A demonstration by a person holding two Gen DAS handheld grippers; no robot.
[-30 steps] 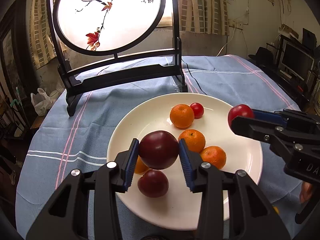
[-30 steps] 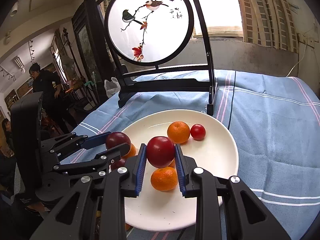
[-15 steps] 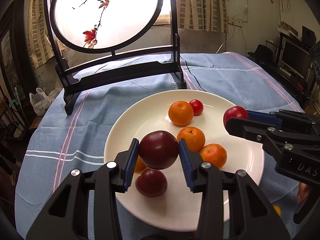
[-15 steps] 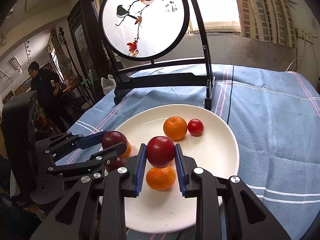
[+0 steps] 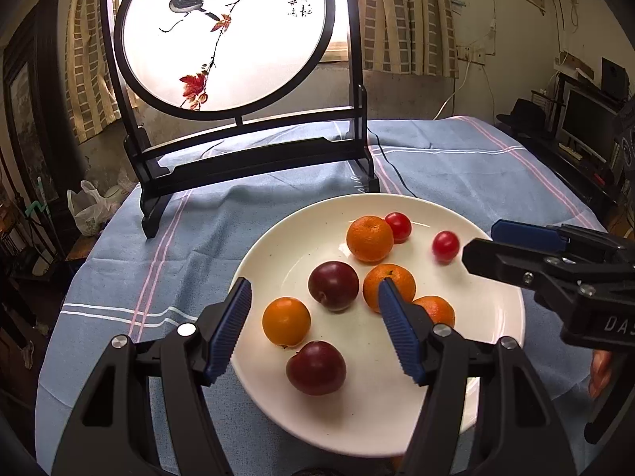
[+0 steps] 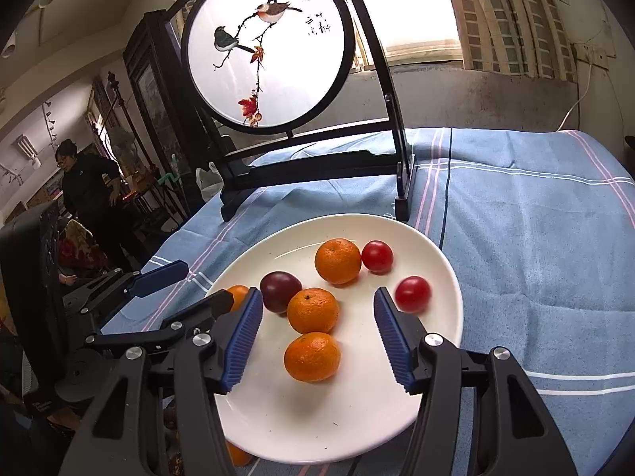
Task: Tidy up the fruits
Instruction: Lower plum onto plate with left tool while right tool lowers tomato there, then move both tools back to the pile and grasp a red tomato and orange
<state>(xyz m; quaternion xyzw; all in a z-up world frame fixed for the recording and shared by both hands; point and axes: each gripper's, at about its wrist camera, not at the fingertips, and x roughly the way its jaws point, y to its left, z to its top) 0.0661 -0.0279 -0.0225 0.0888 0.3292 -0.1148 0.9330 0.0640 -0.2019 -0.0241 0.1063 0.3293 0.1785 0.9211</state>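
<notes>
With both tools, left (image 5: 313, 327) and right (image 6: 317, 335), spread wide and empty above the plate (image 5: 496, 341), lift them straight up so the fruit lying at frame centre stays unbumped.

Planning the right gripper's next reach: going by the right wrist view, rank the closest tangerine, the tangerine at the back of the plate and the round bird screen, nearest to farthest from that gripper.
1. Closest tangerine: between the open fingers of the right gripper.
2. Back tangerine: far side of the plate, beside a small red fruit.
3. Bird screen: beyond the plate, on the blue cloth.
</notes>
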